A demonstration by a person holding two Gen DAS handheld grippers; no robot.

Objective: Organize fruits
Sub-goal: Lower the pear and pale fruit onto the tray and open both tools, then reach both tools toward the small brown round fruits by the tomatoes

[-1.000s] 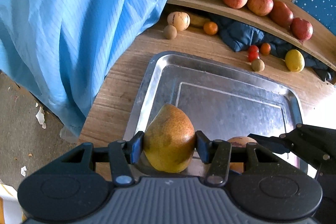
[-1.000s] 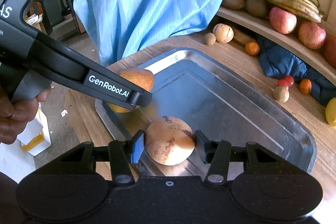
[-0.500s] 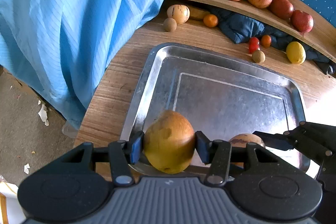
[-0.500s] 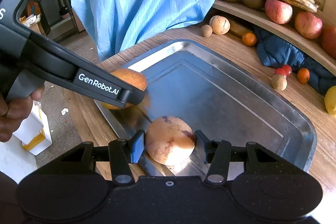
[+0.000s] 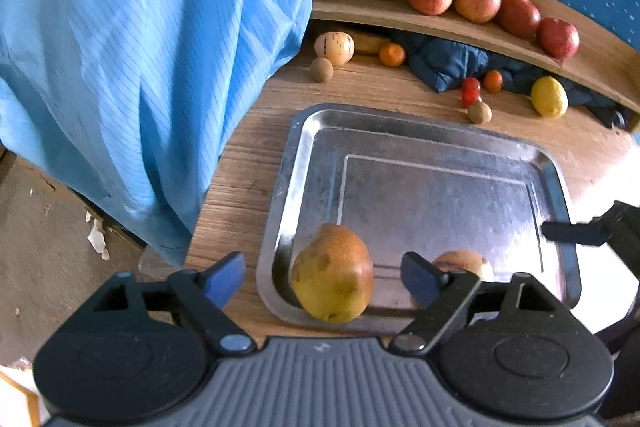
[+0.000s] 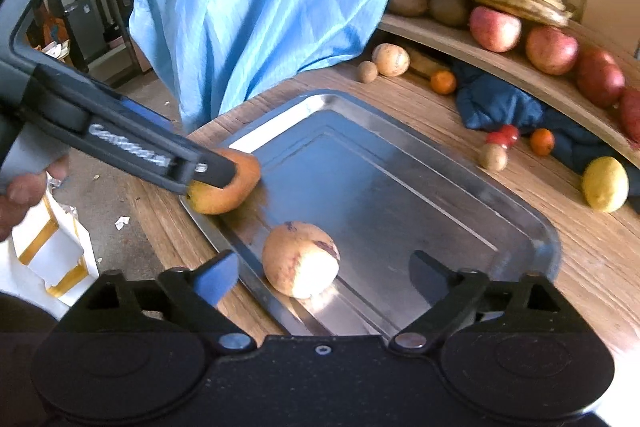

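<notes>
Left wrist view: the left tool [image 5: 324, 273] hangs low over the near left corner of the metal tray [image 5: 420, 131], angled down and forward, its two blue-tipped fingers [image 5: 222, 277] spread wide and clear of everything. Between them the brownish-yellow pear [image 5: 332, 273] lies released on the tray floor right at the near rim; its long axis runs near to far, the narrower end pointing away toward the far side, the blossom end toward the camera. To its right, partly hidden behind the right finger, sits a pale round fruit [image 5: 464, 263]. The tip of the right tool [image 5: 576, 233] enters from the right edge above the tray. Beyond the tray, small fruits are scattered on the wooden tabletop [image 5: 400, 87], and a shelf [image 5: 440, 23] carries apples and bananas.

Right wrist view: the right tool [image 6: 324, 277] is held over the tray's [image 6: 400, 167] near edge, tilted down, jaws wide apart and gripping nothing. The pale round fruit [image 6: 300, 259] rests free between them on the tray floor, its sunlit end facing the camera; it is too round to give a long axis. Farther left, the left tool [image 6: 224, 171] reaches in from the left, a hand [image 6: 24, 195] on its handle, one finger crossing in front of the pear [image 6: 224, 187], which lies at the tray's left corner.
</notes>
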